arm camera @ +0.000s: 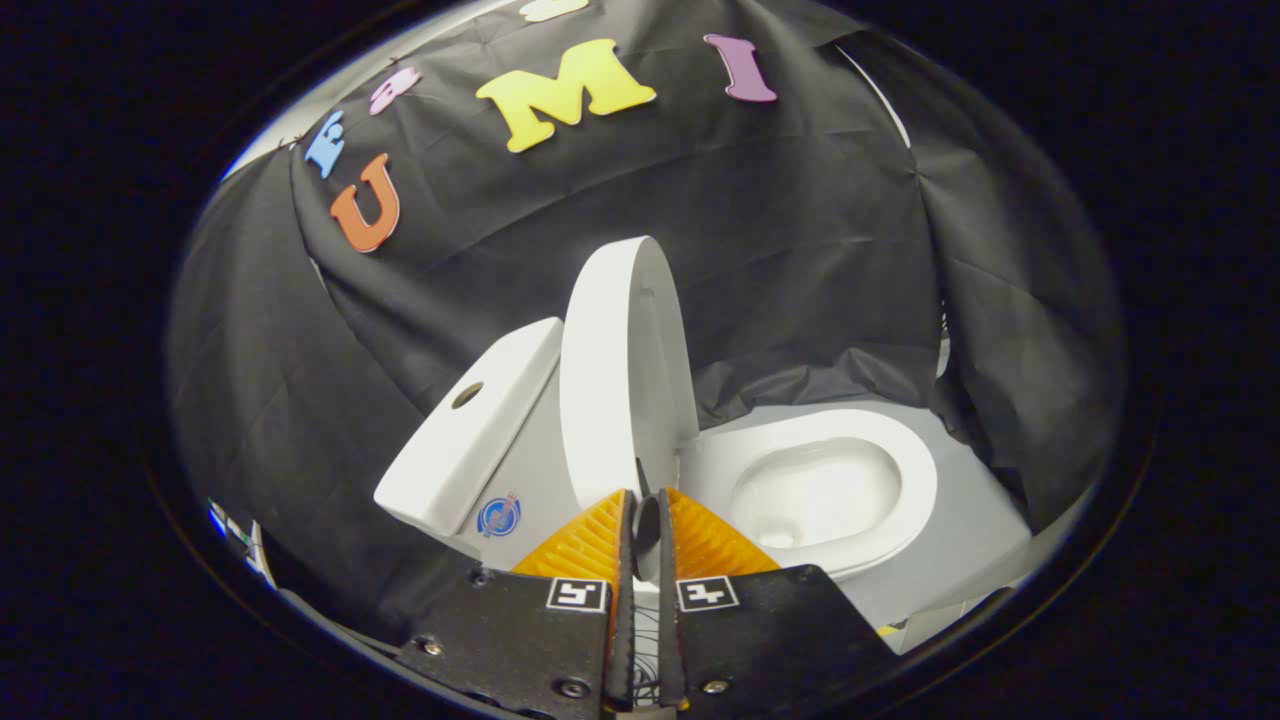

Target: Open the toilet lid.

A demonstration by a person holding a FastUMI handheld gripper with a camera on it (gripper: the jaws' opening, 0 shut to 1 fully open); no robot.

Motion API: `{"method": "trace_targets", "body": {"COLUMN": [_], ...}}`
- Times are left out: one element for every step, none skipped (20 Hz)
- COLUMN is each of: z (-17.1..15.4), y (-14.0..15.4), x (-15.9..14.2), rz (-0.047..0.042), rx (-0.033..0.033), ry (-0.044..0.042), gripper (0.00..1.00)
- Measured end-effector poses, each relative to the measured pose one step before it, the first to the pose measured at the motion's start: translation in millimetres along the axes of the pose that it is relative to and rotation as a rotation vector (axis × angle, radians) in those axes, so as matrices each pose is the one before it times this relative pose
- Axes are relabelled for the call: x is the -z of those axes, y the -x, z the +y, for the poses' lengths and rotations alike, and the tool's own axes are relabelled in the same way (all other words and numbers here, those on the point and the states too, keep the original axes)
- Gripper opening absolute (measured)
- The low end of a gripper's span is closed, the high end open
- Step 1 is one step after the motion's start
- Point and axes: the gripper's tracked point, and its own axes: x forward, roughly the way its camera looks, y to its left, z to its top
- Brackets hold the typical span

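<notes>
The white toilet lid [615, 380] stands raised and nearly upright, leaning back toward the tank [470, 430]. To its right, the seat and open bowl [830, 490] lie uncovered. My gripper [646, 505] is at the lid's near lower edge. Its fingers are closed to a thin gap, and the lid's rim runs down into that gap, with white showing between them. The lowest part of the lid and its hinge are hidden behind the fingers.
The tank's top has a round flush button hole [467, 395], and a blue sticker [498, 517] sits on its side. Black cloth hangs close behind and on both sides of the toilet. Grey floor [960, 540] lies to the right of the bowl.
</notes>
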Motion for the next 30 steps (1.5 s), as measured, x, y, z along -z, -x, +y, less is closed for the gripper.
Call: {"method": "trace_targets", "body": {"z": [4.2, 3.46, 3.64, 3.67, 3.58, 2.92, 3.79, 4.86, 4.79, 3.77, 3.55, 3.3, 4.28, 4.85, 4.17, 3.36, 3.39, 2.84, 2.77, 3.57, 2.26, 3.98, 1.67, 3.71, 7.35, 5.74, 2.71, 2.06, 2.75, 2.9], "y": [-1.03, -0.76, -0.64, -0.94, -0.87, -0.33, -1.76, -0.86, -0.66, -0.84, -0.24, -0.4, -0.48, -0.17, 0.19, -1.0, -0.36, -0.67, -0.04, -0.95, -0.32, -1.02, -0.58, -1.07, -0.25, -1.96, -1.78, -1.48, -0.43, -0.91], "x": [0.47, -0.17, 0.74, 0.28, 0.43, -0.01, 1.2, 0.53, 1.27, -0.07, -0.06, -0.43, 0.84, -0.09, 0.29, 0.27, 2.37, -0.28, 0.17, -1.44, -0.86, 0.18, 0.92, 0.05, 2.57, -0.08, -1.93, -0.9, -0.02, 0.25], "rz": [0.00062, -0.00134, 0.0011, 0.00014, 0.0008, -0.00074, 0.00015, -0.00023, 0.00007, -0.00135, -0.00101, 0.00098, 0.00236, 0.00232, 0.00163, 0.00456, 0.00335, 0.00157, 0.00039, 0.0015, 0.00077, 0.00192, -0.00013, -0.00207, -0.00022, -0.00077, -0.00231, -0.00131, 0.00092, 0.00201], "rx": [-0.00035, 0.00125, 0.00116, 0.0017, 0.00306, 0.00457, 0.0024, -0.00156, -0.00002, 0.00236, 0.00753, 0.00448, 0.00191, -0.00138, -0.00161, -0.0021, -0.00239, -0.00167, -0.0001, -0.00051, -0.00101, -0.00137, -0.0034, -0.00501, -0.00261, 0.00065, 0.00817, 0.00766, 0.0027, -0.00157], "ry": [0.00773, 0.01009, 0.0131, 0.01407, 0.00848, 0.00877, 0.00851, 0.0133, 0.01001, 0.01223, 0.01141, 0.0097, 0.00637, 0.00887, 0.00665, 0.00799, 0.01159, 0.00926, 0.00884, 0.00293, 0.00457, 0.00432, 0.01445, 0.01748, 0.01537, 0.00943, 0.01317, 0.01186, 0.00991, 0.00237], "gripper": [0.13, 0.13, 0.13, 0.13, 0.13, 0.13, 0.13, 0.13, 0.13, 0.13, 0.13, 0.13, 0.13, 0.13, 0.13, 0.13, 0.13, 0.13, 0.13, 0.13, 0.13, 0.13, 0.13, 0.13, 0.13, 0.13, 0.13, 0.13, 0.13, 0.13]}}
